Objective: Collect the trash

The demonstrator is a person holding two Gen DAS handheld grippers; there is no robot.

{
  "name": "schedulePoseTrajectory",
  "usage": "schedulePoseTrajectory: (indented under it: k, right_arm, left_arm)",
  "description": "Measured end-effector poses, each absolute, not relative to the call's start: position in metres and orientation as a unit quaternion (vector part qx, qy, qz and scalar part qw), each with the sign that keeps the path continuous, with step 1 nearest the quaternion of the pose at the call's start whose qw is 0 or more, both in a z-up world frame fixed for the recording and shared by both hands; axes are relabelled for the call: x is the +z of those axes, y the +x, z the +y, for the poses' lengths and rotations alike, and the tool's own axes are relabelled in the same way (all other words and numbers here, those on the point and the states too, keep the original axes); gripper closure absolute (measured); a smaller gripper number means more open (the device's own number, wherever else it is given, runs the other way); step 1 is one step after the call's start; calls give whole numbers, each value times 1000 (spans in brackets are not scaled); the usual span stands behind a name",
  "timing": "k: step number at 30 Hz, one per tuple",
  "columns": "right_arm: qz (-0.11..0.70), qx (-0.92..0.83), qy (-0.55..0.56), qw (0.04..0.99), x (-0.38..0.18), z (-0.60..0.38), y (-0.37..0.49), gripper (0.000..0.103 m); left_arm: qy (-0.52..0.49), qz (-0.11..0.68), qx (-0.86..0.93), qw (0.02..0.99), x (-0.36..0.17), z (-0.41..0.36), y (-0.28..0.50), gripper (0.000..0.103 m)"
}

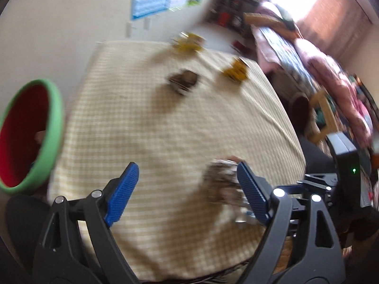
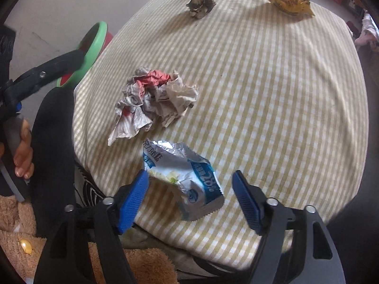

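left wrist: left gripper (image 1: 187,172) wide open, holds nothing, above the yellow-checked cloth table (image 1: 154,130); red plastic bin with green rim (image 1: 28,135) beside the table, content blurred | right wrist: right gripper (image 2: 190,182) wide open around the silver-blue foil wrapper (image 2: 184,179), not gripping; crumpled grey-red paper (image 2: 154,99) just behind; one brown crumpled scrap (image 2: 200,4), two yellow wrappers (image 2: 292,3) far
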State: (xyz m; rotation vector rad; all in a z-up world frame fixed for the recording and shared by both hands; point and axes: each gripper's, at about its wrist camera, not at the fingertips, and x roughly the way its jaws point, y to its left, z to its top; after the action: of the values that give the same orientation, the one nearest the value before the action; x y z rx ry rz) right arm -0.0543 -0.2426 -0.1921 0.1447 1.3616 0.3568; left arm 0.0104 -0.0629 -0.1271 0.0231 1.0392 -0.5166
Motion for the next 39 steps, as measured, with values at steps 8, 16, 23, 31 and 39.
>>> schedulePoseTrajectory:
  k: [8, 16, 23, 31, 39]
  right_arm:
    - [614, 155, 99, 767, -192, -259, -61, 84]
    - [537, 85, 180, 820, -171, -309, -62, 86]
    - [485, 84, 213, 844, -149, -311, -56, 86]
    - [446, 104, 199, 867, -123, -275, -35, 85]
    - [441, 128, 182, 869, -119, -245, -27, 84]
  left_arm:
    - [46, 545, -262, 795, -167, -110, 15, 23]
    - [42, 566, -264, 780, -185, -107, 13, 64]
    - [26, 524, -237, 818, -159, -87, 14, 69]
    - [15, 465, -183, 866, -120, -52, 18, 69]
    - [10, 429, -143, 892, -99, -23, 19, 69]
